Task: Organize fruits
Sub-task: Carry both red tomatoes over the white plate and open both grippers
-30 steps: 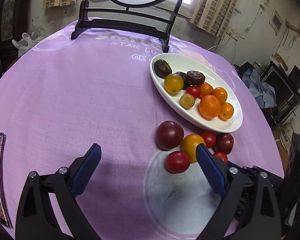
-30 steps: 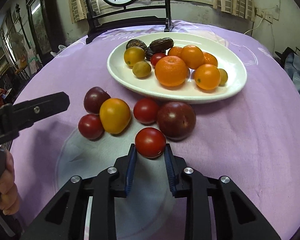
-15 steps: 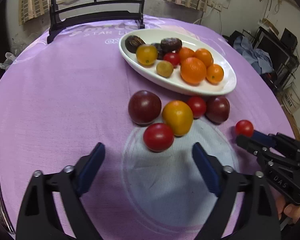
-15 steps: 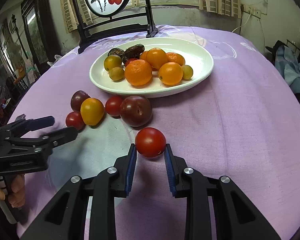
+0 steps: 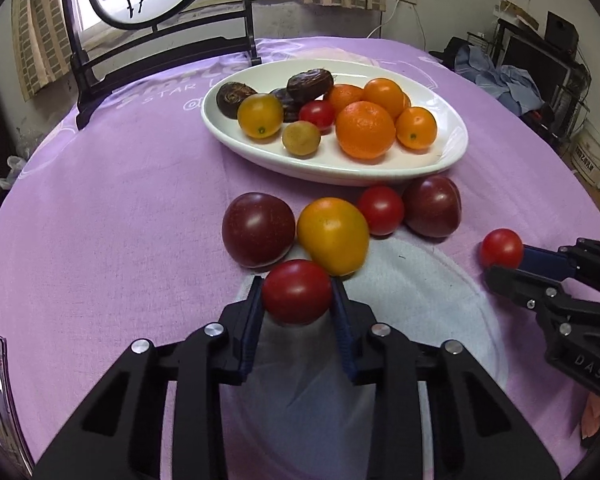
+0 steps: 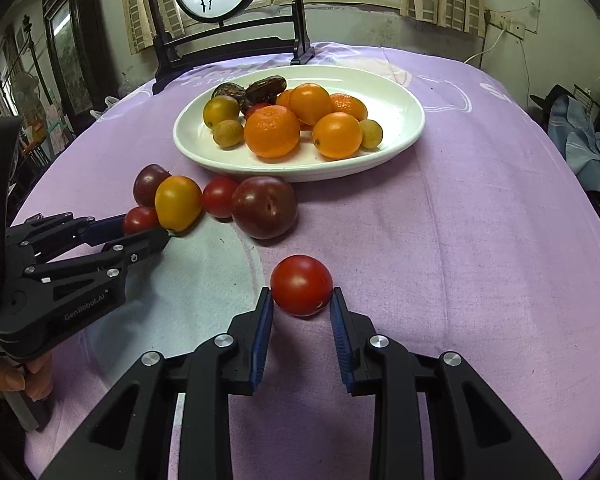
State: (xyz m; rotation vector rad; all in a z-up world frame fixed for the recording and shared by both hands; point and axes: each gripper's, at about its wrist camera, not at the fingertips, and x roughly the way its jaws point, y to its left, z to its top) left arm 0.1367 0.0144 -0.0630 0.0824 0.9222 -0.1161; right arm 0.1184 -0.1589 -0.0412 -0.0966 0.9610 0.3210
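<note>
The left gripper [image 5: 297, 308] had just been closing, and a small red tomato [image 5: 297, 292] now sat clamped between its blue pads, where a second earlier the jaws stood wide with that tomato lying loose on the cloth in front of them. This tomato was on the near side of the white oval plate [image 5: 452, 152], at the front of the loose cluster, touching or nearly touching the yellow-orange tomato [image 5: 334, 234] just behind it. The right gripper [image 6: 302, 308] was clenched on another red tomato [image 6: 301, 285], as it had been a second before; that fruit was also on the near side of the plate but well clear of the cluster, off to the right of it. From these views it could not be told whether either held tomato was off the purple tablecloth [image 5: 120, 220] or resting on it. Left on the cloth, just beside the plate's near rim, were a dark purple fruit [image 5: 259, 229], the yellow-orange tomato, a small red tomato [image 5: 381, 210] and a second dark fruit [image 5: 433, 206]. The plate already carried oranges, a yellow tomato, a red one, a small greenish-yellow fruit and some dark wrinkled ones. With both hands now loaded, the sorting appeared to be in its middle stretch: two tomatoes looked ready to be carried to the plate, and four fruits would remain.
</note>
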